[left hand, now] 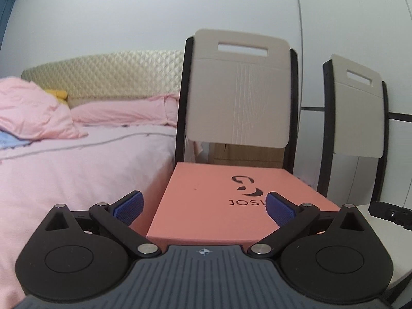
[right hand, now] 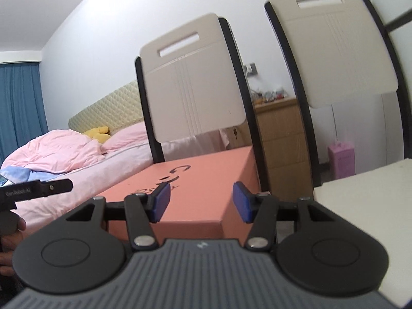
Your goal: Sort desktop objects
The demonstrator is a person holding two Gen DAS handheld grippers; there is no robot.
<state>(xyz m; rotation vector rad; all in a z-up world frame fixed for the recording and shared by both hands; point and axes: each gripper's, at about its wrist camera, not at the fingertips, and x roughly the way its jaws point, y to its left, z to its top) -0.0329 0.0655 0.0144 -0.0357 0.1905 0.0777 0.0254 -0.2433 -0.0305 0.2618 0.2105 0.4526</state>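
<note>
In the left wrist view, the left gripper (left hand: 204,204) is seen spread wide and empty above a pink box (left hand: 219,206) on a chair (left hand: 239,90). In the right wrist view, the right gripper (right hand: 200,202) is seen parted, nothing gripped, over the box (right hand: 195,193).

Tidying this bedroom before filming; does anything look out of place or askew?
One thing: a salmon-pink cardboard box lies on the seat of the beige-backed black-framed chair, an odd spot. Nothing looks spilled or damaged.

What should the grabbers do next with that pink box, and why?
Probably ease the left gripper forward to the pink box: its jaws stand wide and empty, and the box lies on the chair just ahead.
</note>
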